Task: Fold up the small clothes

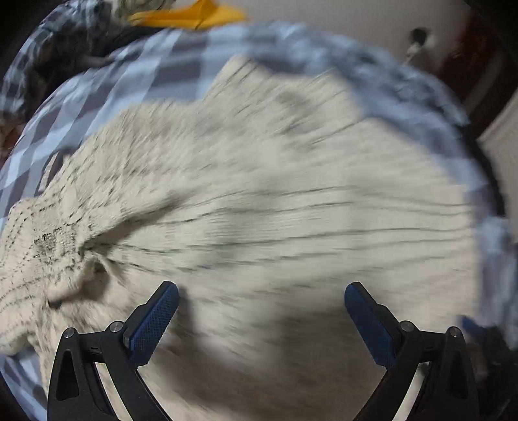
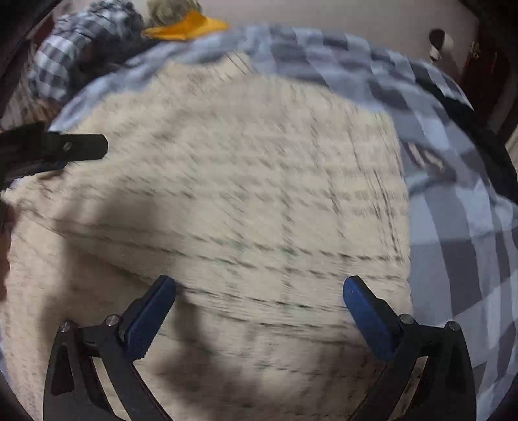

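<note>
Cream knit fills nearly everything below me: a ribbed sweater [image 1: 259,200] spread across a bed covered in a blue, grey and white checked blanket [image 1: 136,77]. Nearest in the left wrist view, my left gripper [image 1: 261,301] has its blue-padded fingers [image 1: 155,317] wide apart with nothing between them, poised above the knit. My right gripper [image 2: 259,293] is the same, spread wide and empty, over the nearer part of the sweater [image 2: 226,194]. Both views are smeared by motion, so I cannot tell whether either gripper touches the fabric.

A bunched, puckered part sits at the left of the left view, maybe a sleeve or neckline; I cannot say which. At the left edge of the right wrist view the black tip of the other gripper [image 2: 74,147] reaches over the knit's left side.

My judgement: the sweater lies roughly flat and no fold is set. To do it well I would settle both grippers, pinch the near edge or a side edge with a deep bite because thick knit slips and stretches, lift both sides evenly, and lay the fold without dragging the blanket [image 2: 453,226].

Farther off, an orange cloth [image 1: 194,16] and a checked garment [image 2: 84,42] lie heaped at the far left.
</note>
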Available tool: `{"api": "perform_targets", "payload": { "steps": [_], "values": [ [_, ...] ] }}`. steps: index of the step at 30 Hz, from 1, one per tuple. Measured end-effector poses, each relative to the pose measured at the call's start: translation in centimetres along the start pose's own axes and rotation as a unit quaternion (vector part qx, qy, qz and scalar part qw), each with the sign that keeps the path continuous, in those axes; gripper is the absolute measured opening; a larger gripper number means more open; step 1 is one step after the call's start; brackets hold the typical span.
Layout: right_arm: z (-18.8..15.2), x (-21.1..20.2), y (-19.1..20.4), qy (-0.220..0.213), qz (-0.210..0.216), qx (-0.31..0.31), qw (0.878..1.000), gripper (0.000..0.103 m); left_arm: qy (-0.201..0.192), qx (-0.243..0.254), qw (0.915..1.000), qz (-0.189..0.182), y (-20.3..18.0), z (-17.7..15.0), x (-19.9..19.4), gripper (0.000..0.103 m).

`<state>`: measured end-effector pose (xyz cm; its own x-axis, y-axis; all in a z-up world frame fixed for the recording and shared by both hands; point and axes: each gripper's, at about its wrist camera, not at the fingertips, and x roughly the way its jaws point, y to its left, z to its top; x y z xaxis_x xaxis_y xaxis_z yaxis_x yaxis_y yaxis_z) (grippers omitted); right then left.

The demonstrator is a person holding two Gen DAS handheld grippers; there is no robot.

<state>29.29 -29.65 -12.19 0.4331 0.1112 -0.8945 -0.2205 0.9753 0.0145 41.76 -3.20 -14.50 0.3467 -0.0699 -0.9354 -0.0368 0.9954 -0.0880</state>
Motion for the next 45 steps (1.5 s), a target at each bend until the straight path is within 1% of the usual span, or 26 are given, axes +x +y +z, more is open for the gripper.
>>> {"api": "perform_targets", "payload": {
  "steps": [1, 2, 3, 5, 7, 9, 11, 13, 16, 17, 18, 23, 25, 29, 31, 32, 33, 34, 36, 38, 39, 40, 41, 42, 43, 45],
  "values": [
    [-0.4, 0.3, -0.8, 0.004, 0.011, 0.006, 1.0, 0.102, 0.006, -0.002, 0.9994, 0.034, 1.5, 0.4, 0.9, 0.103],
    [-0.7, 0.3, -1.4, 0.0, 0.021, 0.007, 1.0, 0.101, 0.003, -0.004, 0.9994, 0.035, 2.2, 0.6, 1.0, 0.103],
    [-0.9, 0.0, -1.9, -0.007, 0.017, 0.005, 1.0, 0.101, -0.008, -0.01, 0.9992, 0.037, 3.5, 0.8, 0.8, 0.103],
    [-1.1, -0.3, -2.3, -0.009, -0.011, -0.001, 1.0, 0.101, -0.017, -0.019, 0.9949, 0.097, 5.7, 1.3, 0.0, 0.103],
    [-1.3, -0.4, -2.7, -0.007, -0.008, 0.013, 1.0, 0.101, -0.015, -0.029, 0.9955, 0.089, 7.2, 1.3, -0.9, 0.094],
    [-1.4, -0.6, -2.6, -0.006, -0.008, 0.016, 1.0, 0.101, -0.011, -0.028, 0.9953, 0.092, 7.3, 1.2, -2.1, 0.083],
    [-1.4, -0.8, -2.4, -0.004, -0.012, 0.012, 1.0, 0.101, -0.03, -0.024, 0.9931, 0.11, 6.6, 1.2, -4.0, 0.084],
    [-1.4, -0.8, -2.2, -0.001, -0.015, 0.011, 1.0, 0.101, -0.072, -0.013, 0.9862, 0.148, 5.3, 1.1, -6.9, 0.086],
    [-1.0, -0.6, -2.1, 0.003, -0.015, 0.024, 1.0, 0.101, -0.11, 0.005, 0.9889, 0.1, 4.0, 1.3, -9.9, 0.088],
    [-0.9, -0.9, -2.0, -0.001, -0.01, 0.031, 0.999, 0.101, -0.117, 0.009, 0.9884, 0.097, 3.6, 1.4, -10.4, 0.091],
    [-0.9, -1.9, -2.0, -0.014, 0.003, 0.044, 0.999, 0.101, -0.124, 0.014, 0.9868, 0.104, 3.2, 1.4, -10.7, 0.102],
    [-0.7, -4.7, -1.3, -0.058, -0.011, 0.07, 0.996, 0.101, -0.089, 0.036, 0.9861, 0.136, 2.8, 1.6, -6.8, 0.103],
    [-0.6, -5.1, -1.2, -0.074, -0.013, 0.075, 0.994, 0.101, -0.077, 0.049, 0.9813, 0.169, 2.6, 1.1, -4.4, 0.103],
    [-0.1, -3.6, -1.6, -0.07, 0.011, 0.093, 0.993, 0.101, -0.053, 0.093, 0.9717, 0.211, 2.1, -0.2, 0.0, 0.103],
    [0.3, -2.4, -2.0, -0.064, 0.013, 0.103, 0.993, 0.101, -0.081, 0.1, 0.9661, 0.224, 1.7, -0.8, -0.2, 0.103],
    [0.5, -1.6, -2.0, -0.052, 0.009, 0.101, 0.994, 0.101, -0.077, 0.102, 0.963, 0.237, 1.2, -0.6, -0.3, 0.103],
    [0.6, -0.7, -2.0, -0.031, -0.006, 0.098, 0.995, 0.101, -0.079, 0.104, 0.9587, 0.253, 0.7, -0.2, -0.6, 0.103],
    [0.6, 0.4, -2.1, -0.005, -0.021, 0.095, 0.995, 0.101, -0.108, 0.102, 0.9517, 0.269, -0.4, 0.1, -2.0, 0.102],
    [0.3, 1.3, -2.1, 0.009, -0.025, 0.087, 0.996, 0.101, -0.163, 0.093, 0.9494, 0.252, -2.1, 0.2, -4.4, 0.103],
    [0.3, 1.0, -2.0, 0.0, -0.028, 0.085, 0.996, 0.101, -0.191, 0.09, 0.9595, 0.187, -4.4, 0.2, -5.8, 0.103],
    [0.5, 0.9, -2.0, -0.001, -0.029, 0.089, 0.996, 0.101, -0.174, 0.101, 0.9676, 0.153, -5.5, 0.1, -5.3, 0.103],
    [0.6, 0.4, -2.1, -0.013, -0.024, 0.094, 0.995, 0.101, -0.131, 0.121, 0.9752, 0.132, -6.7, -0.1, -3.6, 0.103],
    [0.5, -0.2, -2.1, -0.028, -0.016, 0.098, 0.995, 0.101, -0.074, 0.14, 0.9775, 0.139, -7.7, -0.4, -1.4, 0.103],
    [0.5, -1.0, -2.2, -0.047, -0.006, 0.104, 0.993, 0.101, -0.045, 0.147, 0.9747, 0.162, -8.1, -0.9, 0.0, 0.103],
    [0.5, -1.9, -2.4, -0.061, -0.004, 0.109, 0.992, 0.101, -0.059, 0.137, 0.9739, 0.171, -8.2, -1.7, -0.3, 0.103],
    [0.5, -3.2, -2.6, -0.07, -0.012, 0.118, 0.991, 0.101, -0.084, 0.102, 0.981, 0.143, -7.2, -2.4, -2.6, 0.102]
  ]
}}
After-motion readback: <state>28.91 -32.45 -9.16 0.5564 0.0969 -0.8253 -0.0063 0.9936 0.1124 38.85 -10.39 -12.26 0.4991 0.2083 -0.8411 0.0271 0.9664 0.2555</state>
